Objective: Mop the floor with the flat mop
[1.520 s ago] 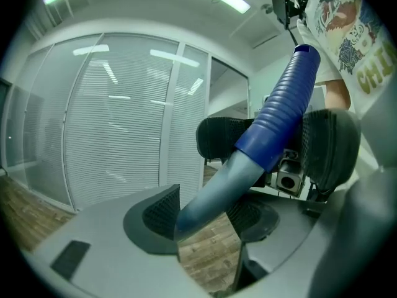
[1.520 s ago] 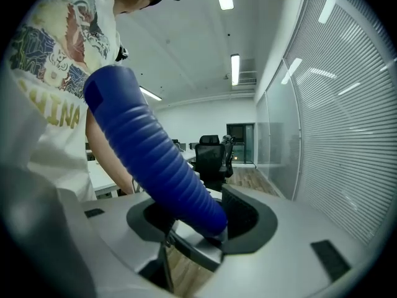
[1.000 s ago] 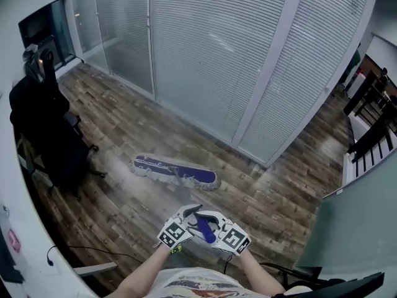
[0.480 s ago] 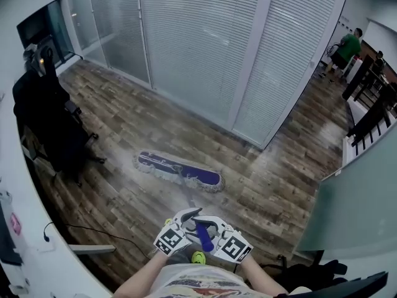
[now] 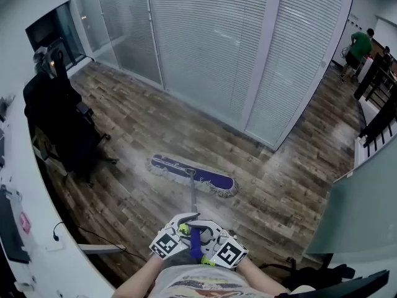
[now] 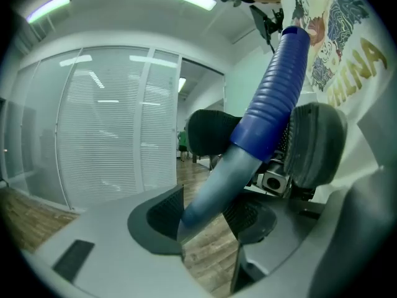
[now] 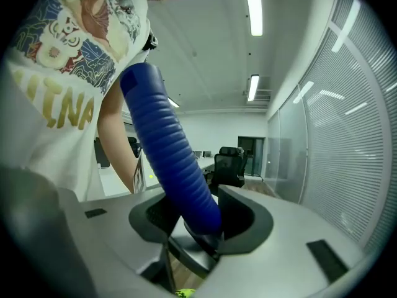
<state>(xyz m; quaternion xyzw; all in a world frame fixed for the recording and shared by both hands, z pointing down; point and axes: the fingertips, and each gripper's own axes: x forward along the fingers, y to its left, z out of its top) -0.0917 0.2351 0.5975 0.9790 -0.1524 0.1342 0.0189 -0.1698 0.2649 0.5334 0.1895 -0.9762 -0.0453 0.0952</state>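
The flat mop's purple head [image 5: 193,174], fringed in white, lies flat on the wood floor ahead of me. Its grey pole [image 5: 193,207] runs back to a blue ribbed grip [image 5: 196,242] between my hands. My left gripper [image 5: 185,228] is shut on the handle. In the left gripper view the grey pole [image 6: 217,185] lies between the jaws of the left gripper [image 6: 208,219], just below the blue grip [image 6: 276,98]. My right gripper [image 5: 209,238] holds from the other side. In the right gripper view the right gripper [image 7: 198,219] clamps the blue grip [image 7: 167,154]. Both pairs of jaws have just been closing on the handle.
A black office chair [image 5: 62,126] stands at the left beside a curved white desk [image 5: 25,228] with a trailing cable [image 5: 93,248]. Glass walls with blinds [image 5: 248,54] meet in a corner behind the mop. A person in green [image 5: 360,45] stands far right, near dark furniture [image 5: 381,117].
The mop head has slid a little to the right over the floor, and both grippers came with it. The blue grip now stands straighter between them.
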